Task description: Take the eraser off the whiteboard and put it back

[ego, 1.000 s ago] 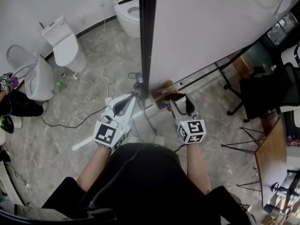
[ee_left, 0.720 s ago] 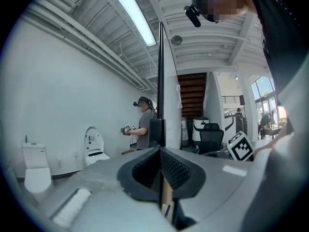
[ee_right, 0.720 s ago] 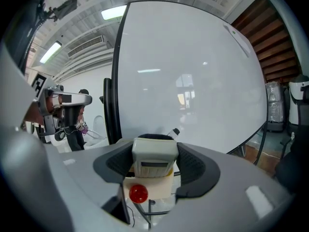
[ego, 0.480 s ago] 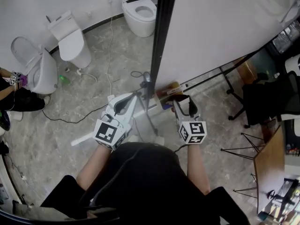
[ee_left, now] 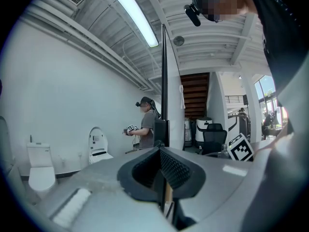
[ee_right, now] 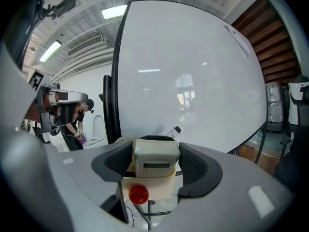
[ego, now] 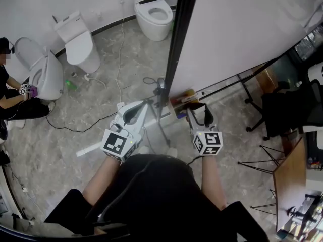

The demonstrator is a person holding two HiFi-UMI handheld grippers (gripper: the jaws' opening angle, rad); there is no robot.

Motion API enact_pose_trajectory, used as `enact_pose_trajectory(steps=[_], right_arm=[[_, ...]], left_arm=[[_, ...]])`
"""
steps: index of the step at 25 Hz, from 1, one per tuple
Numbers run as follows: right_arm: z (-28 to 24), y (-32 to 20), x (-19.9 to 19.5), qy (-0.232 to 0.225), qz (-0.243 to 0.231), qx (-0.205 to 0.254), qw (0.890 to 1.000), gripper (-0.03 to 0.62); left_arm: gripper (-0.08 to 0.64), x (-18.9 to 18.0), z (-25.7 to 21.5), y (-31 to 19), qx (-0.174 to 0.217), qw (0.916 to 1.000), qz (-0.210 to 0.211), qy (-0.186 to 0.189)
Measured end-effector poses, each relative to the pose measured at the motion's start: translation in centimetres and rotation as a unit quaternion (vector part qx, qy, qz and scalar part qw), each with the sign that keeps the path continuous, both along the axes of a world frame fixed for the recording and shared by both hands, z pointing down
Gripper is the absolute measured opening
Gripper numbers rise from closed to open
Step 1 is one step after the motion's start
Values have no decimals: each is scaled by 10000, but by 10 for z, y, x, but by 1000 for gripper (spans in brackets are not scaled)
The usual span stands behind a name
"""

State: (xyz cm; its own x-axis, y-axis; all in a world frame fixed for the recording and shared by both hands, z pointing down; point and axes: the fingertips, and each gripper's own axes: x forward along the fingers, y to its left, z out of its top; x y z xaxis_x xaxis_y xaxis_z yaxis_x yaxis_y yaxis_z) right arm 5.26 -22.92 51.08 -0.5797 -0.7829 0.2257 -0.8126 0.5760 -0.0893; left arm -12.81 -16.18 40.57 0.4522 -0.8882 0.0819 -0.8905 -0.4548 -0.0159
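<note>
The whiteboard (ego: 242,29) stands upright, its black edge post (ego: 176,49) between my two grippers. The pale grey eraser (ee_right: 155,157) rests on the board's wooden tray (ee_right: 145,183), hard against the board (ee_right: 193,71). My right gripper (ee_right: 155,166) has a jaw on each side of the eraser. Its jaws have just been opening, and their pads stand just off the eraser. In the head view the right gripper (ego: 198,112) is at the tray (ego: 181,96). My left gripper (ego: 135,112) hangs left of the post, shut on nothing (ee_left: 164,178).
A red magnet (ee_right: 139,194) and a marker (ee_right: 174,131) are at the tray. Three toilets (ego: 151,9) (ego: 78,42) (ego: 40,74) and loose cables (ego: 118,54) are on the floor at left, beside a crouching person (ego: 12,95). An office chair (ego: 287,105) and a wooden table (ego: 290,175) stand at right.
The head view has swung a little, and a crouching person has come into sight at the left edge. Both grippers stay where they were.
</note>
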Motion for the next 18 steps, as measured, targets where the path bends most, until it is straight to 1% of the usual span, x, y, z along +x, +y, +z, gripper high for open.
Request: enact_pose_trajectory(steps=[4,7,8,14,17,18], right_arm=[[-2,2,-1,-46,-25,-33,10000,328],[-4,4,0,-63,-21,-19,10000,336],[-5,4,1,-83,-3,-5,10000,337],[-21,10,13,-267,162,132,9994,337],[-36,16,18,-343,223,243,9989,336],[-42,19,20,-362,242,301,9986,326]], left_arm=[[6,2,-6,-1,-21,9998,-50,185],[6,4,-2,-1,34,9999,95,-17],[6,5,-1,0,28,9999,120,-28],[6,15,-4,-2,-30,9996,224,137],[6,23,-5,-4,-25,9992,384,131],[6,25,-5,-5,-24,9989,446,128]])
